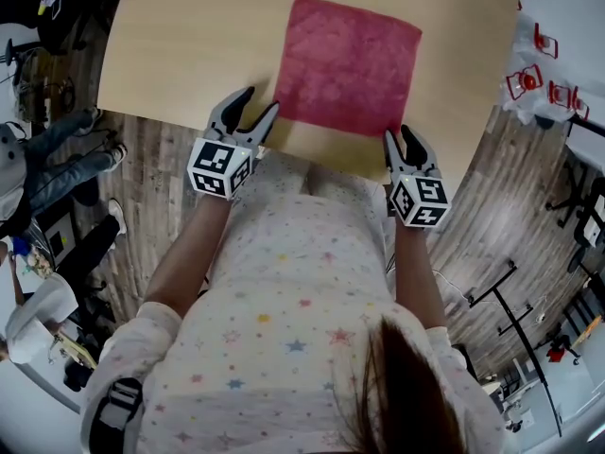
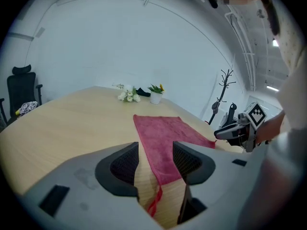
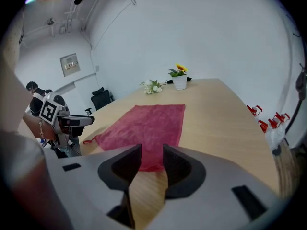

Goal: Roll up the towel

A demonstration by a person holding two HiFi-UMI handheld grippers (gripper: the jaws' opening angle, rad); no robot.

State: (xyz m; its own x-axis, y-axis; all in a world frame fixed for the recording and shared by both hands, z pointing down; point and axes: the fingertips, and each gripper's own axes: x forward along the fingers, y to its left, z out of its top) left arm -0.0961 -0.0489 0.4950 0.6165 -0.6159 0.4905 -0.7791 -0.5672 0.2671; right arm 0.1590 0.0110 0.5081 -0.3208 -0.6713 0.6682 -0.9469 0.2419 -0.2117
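1. The towel (image 1: 348, 64) is laid flat on the counter (image 1: 189, 36), fully unrolled, with its near edge close to the counter's near rim. So nothing is rolled yet.
2. The left gripper (image 2: 156, 162) is parked at the near left corner. Its jaws are spread wide with the corner lined up in the gap, but nothing is pinched.
3. The right gripper (image 3: 152, 164) is at the near right corner. Its jaws are apart too, with a narrower gap, and the towel's edge is seen between them, not clamped.
4. The step in hand looks like grabbing the near edge. Both corners are best pinched at the same depth, so the roll gets started square and not on a slant.
5. One jaw probably has to be slid under the cloth at each corner, or only the counter gets scraped.
6. The first turn should be kept small and tight, with both grippers moved away from the body together. If one side is led ahead, a cone shape is likely.
7. The cloth looks soft and limp, so sag in the middle should be expected. A bit of sideways tension ought to help.
8. Writing: none can be read. Only square marker patterns are shown on each cube (image 1: 219, 166). The little red loop (image 2: 154, 202) at the left corner carries no visible print, and the wall plaque (image 3: 70, 63) is too small to read.
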